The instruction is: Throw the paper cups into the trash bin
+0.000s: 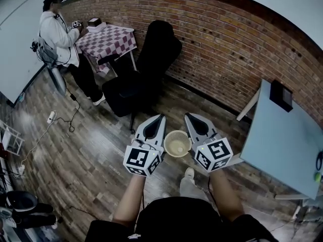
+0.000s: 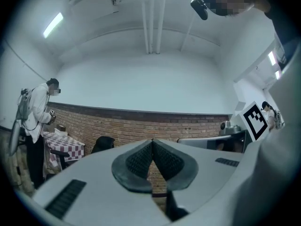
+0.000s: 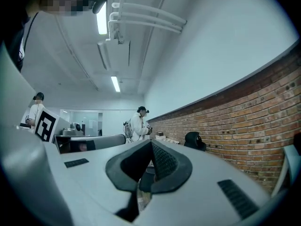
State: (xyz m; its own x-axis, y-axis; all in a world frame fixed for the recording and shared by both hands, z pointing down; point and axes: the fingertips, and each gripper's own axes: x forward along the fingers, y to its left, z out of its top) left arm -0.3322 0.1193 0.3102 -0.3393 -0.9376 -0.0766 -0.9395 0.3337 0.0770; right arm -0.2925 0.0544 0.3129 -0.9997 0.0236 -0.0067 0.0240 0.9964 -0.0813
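**Item.** Pale round paper cup (image 1: 177, 143), mouth up, carried in mid-air over the wooden plank floor (image 1: 86, 150). It sits between the two claws and touches the right one.

**Right claw** (image 3: 151, 145): drawn closed. A pale strip shows low in the slot between its pads, judged to be the cup's wall, pinched.

**Left claw** (image 2: 151, 142): closed on nothing, just beside the cup.

**Hazards.**
- The hold looks thin, on a soft paper wall. A jolt or tilt could let the cup slip free, and a harder squeeze could crush the rim.
- No trash bin can be identified in any view. A dark round object (image 1: 21, 200) at the near left cannot be told for certain, so an early release would land the cup on the floor.

**Surroundings.**
- Black office chair (image 1: 144, 79), straight ahead before the red brick wall (image 1: 227, 44); the main obstruction.
- Loose cables with a white plug block (image 1: 52, 117) on the floor at the left; a trip risk.
- Second person in a white top (image 1: 58, 34) at the far left, beside a red-and-white checked surface (image 1: 108, 39).
- Pale blue surface (image 1: 287, 145) at the right, its near corner close to the right claw. A black box (image 1: 280, 95) sits at its far edge.
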